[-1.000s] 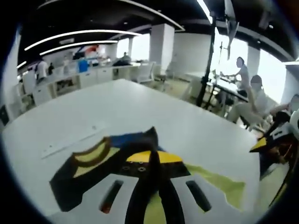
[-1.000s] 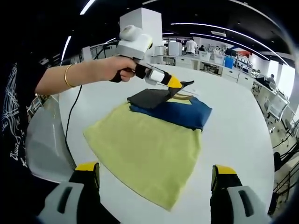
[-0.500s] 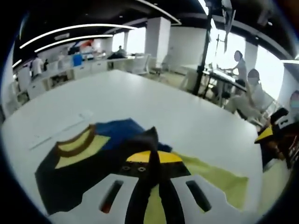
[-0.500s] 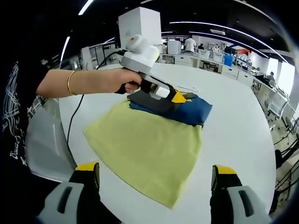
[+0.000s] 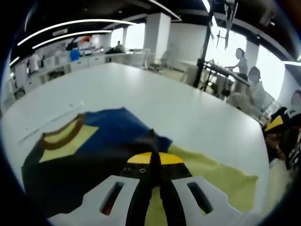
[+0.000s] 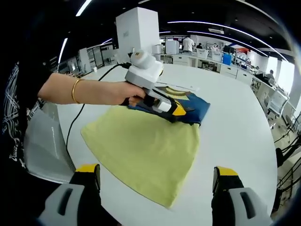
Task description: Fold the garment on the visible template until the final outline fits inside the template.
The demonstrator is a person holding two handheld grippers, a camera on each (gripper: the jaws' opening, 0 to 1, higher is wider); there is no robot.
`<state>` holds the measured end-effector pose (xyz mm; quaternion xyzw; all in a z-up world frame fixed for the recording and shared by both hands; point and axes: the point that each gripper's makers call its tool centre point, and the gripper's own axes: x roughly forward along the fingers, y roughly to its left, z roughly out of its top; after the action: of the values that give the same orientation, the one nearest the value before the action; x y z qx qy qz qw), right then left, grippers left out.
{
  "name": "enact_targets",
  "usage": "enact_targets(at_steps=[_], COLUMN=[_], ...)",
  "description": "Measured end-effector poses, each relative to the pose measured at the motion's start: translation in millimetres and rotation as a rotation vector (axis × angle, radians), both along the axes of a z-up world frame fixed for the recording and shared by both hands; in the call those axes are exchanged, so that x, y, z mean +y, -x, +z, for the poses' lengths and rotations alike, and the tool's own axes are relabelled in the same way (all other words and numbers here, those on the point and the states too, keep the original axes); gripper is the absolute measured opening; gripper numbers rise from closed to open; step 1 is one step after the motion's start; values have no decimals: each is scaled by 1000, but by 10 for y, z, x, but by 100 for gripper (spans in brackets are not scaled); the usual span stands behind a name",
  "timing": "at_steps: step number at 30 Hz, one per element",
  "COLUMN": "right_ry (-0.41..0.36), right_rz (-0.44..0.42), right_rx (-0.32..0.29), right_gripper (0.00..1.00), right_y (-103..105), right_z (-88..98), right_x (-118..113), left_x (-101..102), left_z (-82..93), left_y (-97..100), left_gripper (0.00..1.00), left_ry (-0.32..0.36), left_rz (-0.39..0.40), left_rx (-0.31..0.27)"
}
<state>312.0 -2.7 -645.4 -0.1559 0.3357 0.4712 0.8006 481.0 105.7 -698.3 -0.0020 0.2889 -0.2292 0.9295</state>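
An open-plan office with strip lights surrounds the white worktop [image 6: 244, 141] where my garment [image 6: 141, 146] lies flat, its yellow-green body toward me and the blue-and-dark collar end at 12 o'clock in the right gripper view. My left tool [image 6: 181, 112], in my hand [image 6: 123, 92], pinches a dark fold of the garment over the blue part; in the left gripper view its jaws are closed on that dark cloth [image 5: 151, 141]. My right tool [image 6: 155, 181] hovers at 6 o'clock, jaws spread wide, holding nothing.
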Motion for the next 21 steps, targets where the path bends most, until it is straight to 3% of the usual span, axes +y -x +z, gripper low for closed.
enact_targets(at_steps=[16, 21], right_ry=[-11, -12], right_rz=[-12, -19], right_rx=[-6, -9], right_gripper=[100, 100], right_y=[-19, -26], right_z=[-15, -9], right_x=[-36, -55], left_x=[-24, -27], left_z=[-117, -97], left_y=[-55, -67], left_gripper=[1, 11], left_ry=[-9, -53], left_rz=[9, -2], left_rx=[6, -31])
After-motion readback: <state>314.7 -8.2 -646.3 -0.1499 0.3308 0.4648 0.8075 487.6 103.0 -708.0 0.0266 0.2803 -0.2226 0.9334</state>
